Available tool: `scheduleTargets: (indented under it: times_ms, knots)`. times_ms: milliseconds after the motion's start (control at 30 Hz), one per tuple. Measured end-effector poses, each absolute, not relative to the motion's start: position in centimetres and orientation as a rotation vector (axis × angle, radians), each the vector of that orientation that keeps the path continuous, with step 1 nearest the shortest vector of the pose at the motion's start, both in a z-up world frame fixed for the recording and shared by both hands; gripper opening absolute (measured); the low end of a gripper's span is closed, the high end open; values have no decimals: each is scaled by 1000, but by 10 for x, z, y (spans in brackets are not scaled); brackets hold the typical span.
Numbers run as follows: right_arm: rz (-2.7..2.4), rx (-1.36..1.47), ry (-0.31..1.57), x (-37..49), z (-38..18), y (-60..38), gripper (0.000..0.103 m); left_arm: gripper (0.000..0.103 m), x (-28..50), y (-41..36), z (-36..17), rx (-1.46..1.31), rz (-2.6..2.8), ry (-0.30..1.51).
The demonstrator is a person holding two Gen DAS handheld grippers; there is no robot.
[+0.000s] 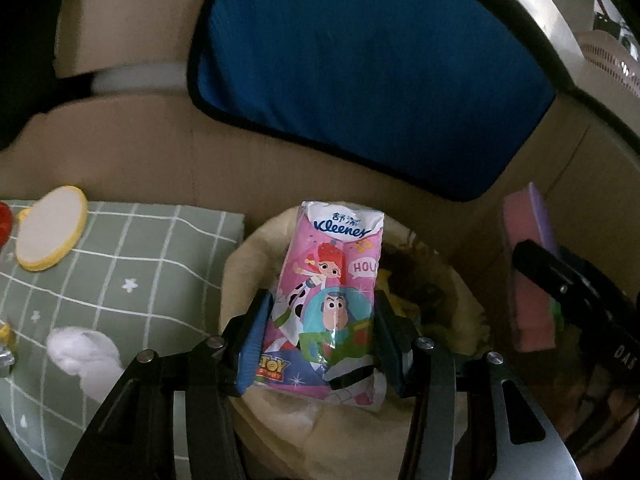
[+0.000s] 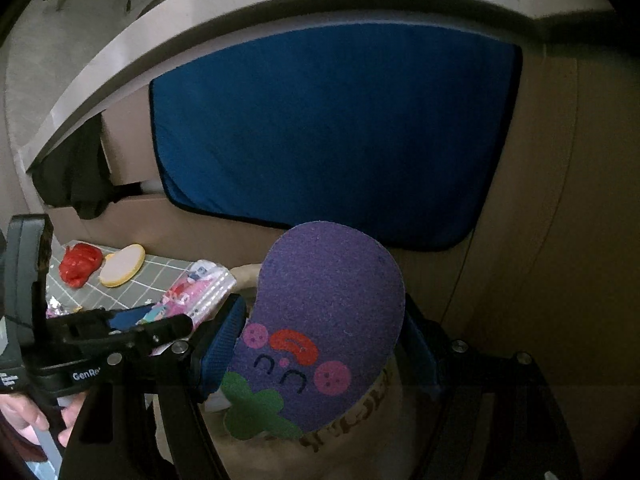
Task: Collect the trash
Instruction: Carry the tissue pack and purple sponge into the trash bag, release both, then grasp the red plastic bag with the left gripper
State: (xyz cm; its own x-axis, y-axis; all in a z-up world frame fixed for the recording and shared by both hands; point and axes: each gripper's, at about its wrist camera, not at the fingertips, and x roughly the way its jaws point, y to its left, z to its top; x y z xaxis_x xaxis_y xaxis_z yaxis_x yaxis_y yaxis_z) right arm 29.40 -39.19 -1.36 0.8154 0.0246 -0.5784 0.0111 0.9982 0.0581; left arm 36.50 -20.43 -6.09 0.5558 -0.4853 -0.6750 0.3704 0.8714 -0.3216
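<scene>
- Tissue packet (image 1: 332, 300) sits between the pads of the left gripper (image 1: 324, 336), directly above the open paper bag (image 1: 460, 304) that serves as the bin; the jaws stand wide, and whether the pads still press on the packet cannot be told.
- Purple sponge (image 2: 328, 320), printed with a cartoon face, is clamped in the right gripper (image 2: 320, 344), beside the left tool and over the same bag.
- Judged best practice: let the packet drop well inside the bag's rim, then lift clear before the sponge goes in, so the two tools do not knock together.
- White wad (image 1: 84, 352) lies near the front edge of the checked cloth (image 1: 160, 264); a round disc (image 1: 52, 232) rests toward its far edge, both seemingly yet to be collected.
</scene>
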Motion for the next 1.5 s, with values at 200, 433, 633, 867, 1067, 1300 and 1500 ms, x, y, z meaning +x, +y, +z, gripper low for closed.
scheduleTargets:
  times_ms: [200, 433, 633, 867, 1067, 1300, 1500]
  knots:
    - [3, 106, 622, 301, -16, -400, 73, 59, 366, -205, -57, -116, -577, 811]
    - [61, 141, 689, 319, -35, -383, 73, 60, 359, -158, -39, -246, -522, 797]
    - [119, 149, 791, 348, -64, -356, 75, 60, 335, -110, -27, -284, -413, 751]
    - [143, 176, 743, 345, -58, -349, 75, 60, 313, -73, -21, -289, -367, 701]
    - [128, 108, 735, 330, -44, -333, 75, 60, 304, -42, -28, -335, -322, 709]
    - [90, 35, 638, 306, -21, -299, 64, 60, 286, 25, -33, -397, -170, 673]
    - [193, 82, 666, 315, -17, -260, 59, 60, 277, 84, -36, -465, -53, 644]
